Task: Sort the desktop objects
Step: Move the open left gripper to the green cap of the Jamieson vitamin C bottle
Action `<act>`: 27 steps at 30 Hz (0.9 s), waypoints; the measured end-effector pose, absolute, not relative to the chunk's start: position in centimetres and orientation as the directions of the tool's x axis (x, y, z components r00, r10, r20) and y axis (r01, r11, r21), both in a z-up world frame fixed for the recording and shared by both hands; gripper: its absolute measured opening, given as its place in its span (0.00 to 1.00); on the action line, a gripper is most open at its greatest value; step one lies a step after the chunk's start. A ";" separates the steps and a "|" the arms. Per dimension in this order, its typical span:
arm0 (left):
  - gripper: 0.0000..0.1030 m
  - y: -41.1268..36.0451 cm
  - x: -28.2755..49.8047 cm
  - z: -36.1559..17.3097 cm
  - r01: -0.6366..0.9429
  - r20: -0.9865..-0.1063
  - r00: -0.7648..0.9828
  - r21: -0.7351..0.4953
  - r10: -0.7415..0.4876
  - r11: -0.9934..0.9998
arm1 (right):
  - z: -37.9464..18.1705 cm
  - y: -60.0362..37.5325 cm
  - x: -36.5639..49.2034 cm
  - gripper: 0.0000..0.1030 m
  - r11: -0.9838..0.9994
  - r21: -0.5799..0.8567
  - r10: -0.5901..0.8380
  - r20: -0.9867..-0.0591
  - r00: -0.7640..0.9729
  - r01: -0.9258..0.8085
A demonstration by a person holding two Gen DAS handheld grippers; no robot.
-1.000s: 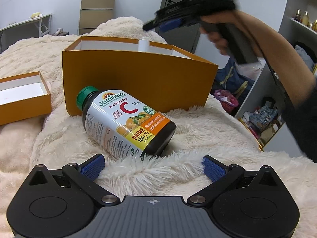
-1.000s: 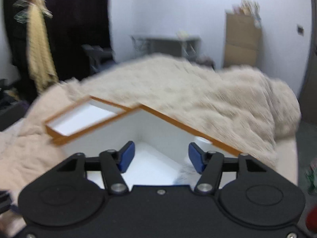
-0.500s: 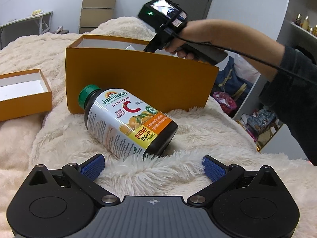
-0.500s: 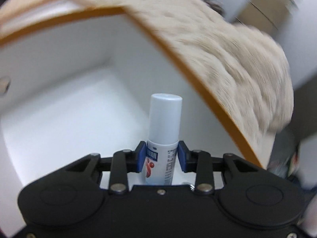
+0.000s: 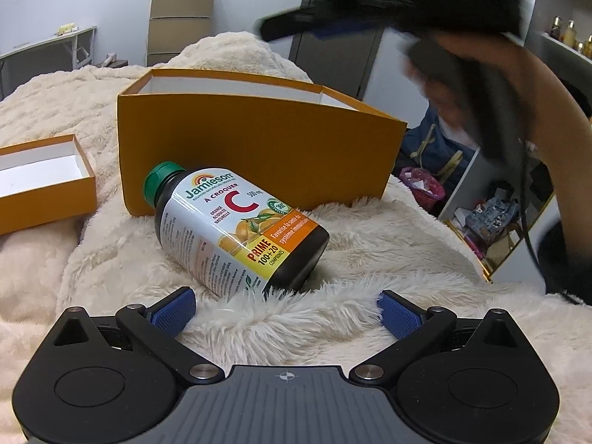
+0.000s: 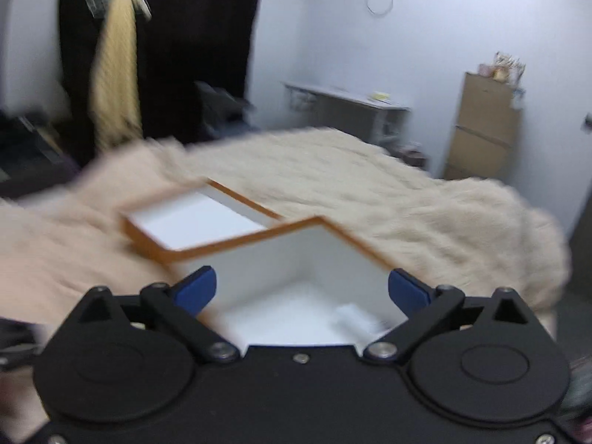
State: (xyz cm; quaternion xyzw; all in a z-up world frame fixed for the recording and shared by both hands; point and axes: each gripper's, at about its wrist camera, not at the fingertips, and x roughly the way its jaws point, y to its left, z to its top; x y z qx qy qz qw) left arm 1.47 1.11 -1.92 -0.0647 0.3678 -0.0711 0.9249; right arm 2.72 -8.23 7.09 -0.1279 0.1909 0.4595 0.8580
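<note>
A dark brown plastic vitamin bottle with a green cap and a white-and-orange label (image 5: 236, 229) lies on its side on the fluffy cream blanket (image 5: 370, 244), in the middle of the left wrist frame. Its cap end points toward the tall orange cardboard box with a white inside (image 5: 259, 148) behind it; whether cap and box wall touch cannot be told. A shallow orange box lid with a white inside (image 5: 40, 181) sits at the left edge of the frame, apart from the box.

The left gripper (image 5: 285, 309) rests low in the frame with its blue pads spread wide, the bottle's base just ahead of them and nothing between them.

The right gripper (image 6: 301, 290) is blurred in the upper right of the left wrist frame, held by a hand (image 5: 477, 85). In its own view its jaws are opening, already wide and empty, above the box's white interior. A blurred white object (image 6: 351, 314) lies on the box floor, too smeared to identify.
</note>
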 end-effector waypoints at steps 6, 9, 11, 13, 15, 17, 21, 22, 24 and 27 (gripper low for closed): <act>1.00 0.9 1.5 -1.8 0.085 -0.674 0.718 -0.162 -0.173 0.983 | 3.9 -12.4 0.4 0.87 0.558 0.087 0.775 -0.410 0.481 -0.825; 1.00 1.0 1.4 -1.7 0.082 -0.671 0.722 -0.160 -0.169 0.984 | 2.4 -13.4 0.8 0.76 0.538 0.135 0.792 -0.418 0.445 -0.832; 1.00 1.1 1.3 -1.5 0.079 -0.666 0.727 -0.159 -0.166 0.984 | 1.8 -13.3 1.6 0.72 0.537 0.158 0.794 -0.427 0.433 -0.829; 1.00 1.3 1.1 -1.3 0.075 -0.657 0.736 -0.161 -0.163 0.984 | 0.8 -13.2 2.5 0.70 0.537 0.189 0.794 -0.442 0.418 -0.822; 1.00 2.3 0.6 -0.4 0.058 -0.618 0.772 -0.168 -0.151 0.984 | 0.3 -13.3 2.8 0.69 0.537 0.212 0.795 -0.451 0.406 -0.816; 1.00 3.9 0.1 0.6 0.009 -0.578 0.809 -0.171 -0.108 0.985 | -0.3 -13.2 2.9 0.69 0.548 0.218 0.784 -0.469 0.406 -0.807; 1.00 8.1 -0.4 1.8 -0.123 -0.538 0.843 -0.191 0.001 0.974 | -1.4 -13.2 2.5 0.69 0.547 0.243 0.785 -0.481 0.390 -0.801; 1.00 9.2 -0.3 1.8 -0.153 -0.539 0.842 -0.196 0.024 0.969 | -1.6 -13.0 2.4 0.69 0.541 0.246 0.787 -0.485 0.381 -0.804; 1.00 10.9 -0.2 1.7 -0.204 -0.545 0.836 -0.198 0.066 0.959 | -1.9 -12.6 2.1 0.69 0.533 0.245 0.789 -0.490 0.371 -0.810; 1.00 12.6 0.2 1.2 -0.249 -0.560 0.824 -0.217 0.089 0.944 | -2.7 -11.6 1.4 0.68 0.510 0.225 0.789 -0.506 0.348 -0.830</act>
